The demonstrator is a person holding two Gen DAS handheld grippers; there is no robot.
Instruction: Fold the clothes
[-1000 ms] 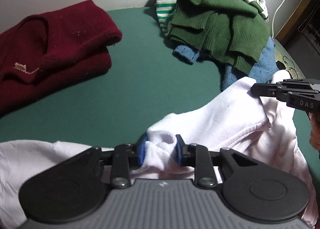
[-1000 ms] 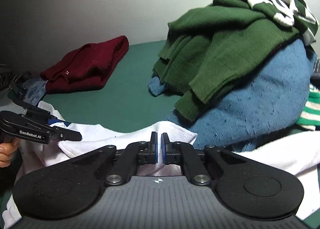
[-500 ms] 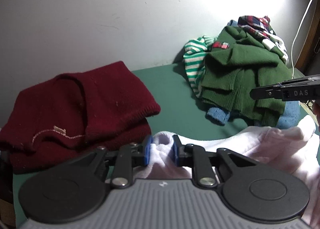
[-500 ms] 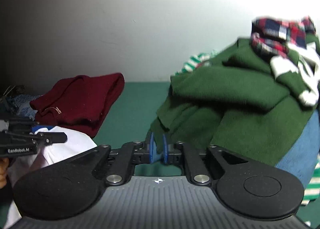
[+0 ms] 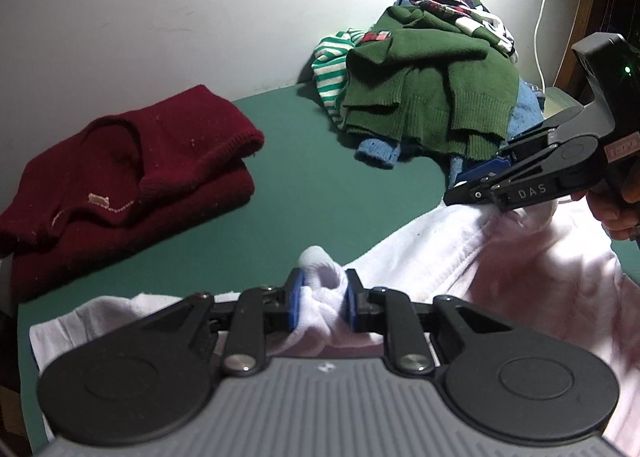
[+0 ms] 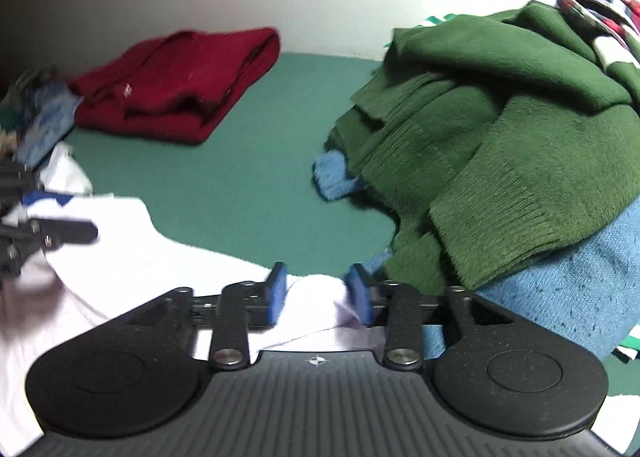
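Observation:
A white garment (image 5: 432, 253) lies on the green table (image 5: 312, 193), near its front edge. My left gripper (image 5: 320, 301) is shut on a bunched fold of it. My right gripper (image 6: 318, 293) has its jaws apart, with a white fold (image 6: 316, 293) lying loose between them. In the left wrist view the right gripper (image 5: 476, 187) hovers over the garment's far right part. In the right wrist view the left gripper (image 6: 68, 233) shows blurred at the left, on the white cloth (image 6: 132, 241).
A folded maroon sweater (image 5: 132, 177) lies at the left back. A pile of unfolded clothes with a green sweater (image 5: 428, 85) on top, blue knit (image 6: 568, 285), striped and plaid pieces stands at the right back. A white cable (image 5: 544, 17) hangs by the wall.
My right gripper has opened; it was shut half a second ago. Both grippers have come back down toward the table with the white garment. The left grip is unchanged.

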